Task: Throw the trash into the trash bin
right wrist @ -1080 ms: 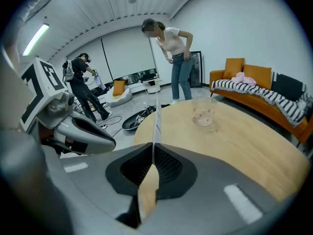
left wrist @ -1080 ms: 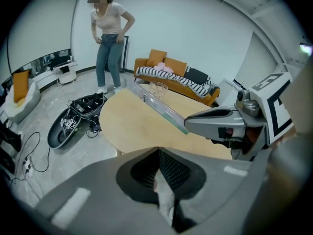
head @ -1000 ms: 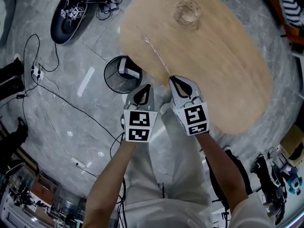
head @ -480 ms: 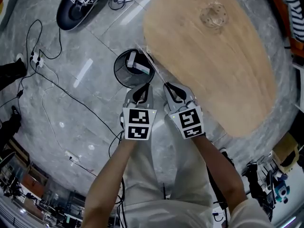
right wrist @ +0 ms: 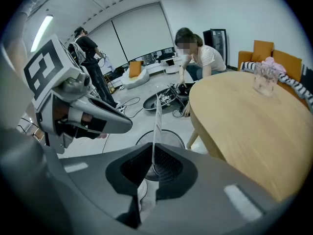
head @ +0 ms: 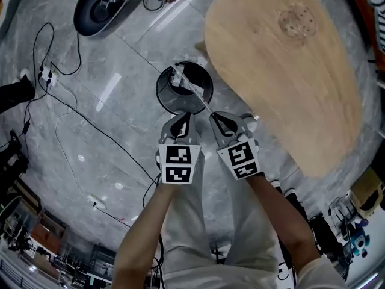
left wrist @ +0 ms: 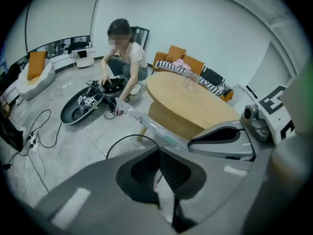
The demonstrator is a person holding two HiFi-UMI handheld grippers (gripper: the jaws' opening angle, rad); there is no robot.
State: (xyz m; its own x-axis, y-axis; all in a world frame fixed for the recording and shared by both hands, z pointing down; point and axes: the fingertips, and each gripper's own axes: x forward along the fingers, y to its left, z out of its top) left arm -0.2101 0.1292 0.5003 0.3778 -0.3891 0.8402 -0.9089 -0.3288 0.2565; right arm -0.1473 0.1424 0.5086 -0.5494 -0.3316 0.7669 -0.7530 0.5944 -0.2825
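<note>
Pinching the near end of a long clear plastic wrapper (head: 194, 91), the right gripper (head: 220, 120) hangs just short of the trash bin (head: 161, 93), on the side nearest the person holding it. Its jaws are pressed together on the thin film. From there the wrapper slants out above the bin's round opening, and its far end lies over the far part of that opening; whether it touches the rim cannot be told. In the right gripper view the strip rises edge-on from between the black pads, with the bin's rim on the floor right behind it. The left gripper (head: 182, 123) hangs just beside the right one, also on the near side of the bin. Its jaws are closed on each other with nothing between them, and in its own view the wrapper crosses in front of it. To the right of the bin stands an oval wooden table (head: 283, 77), its edge close to the bin, and a clear glass (head: 296, 21) sits on its top well away from the bin. Beyond the bin to the left a black oval shell (head: 99, 8) lies on the grey floor, and a person (left wrist: 122, 48) crouches at it. Left of the bin, thin black cables (head: 60, 110) trail across the floor.
</note>
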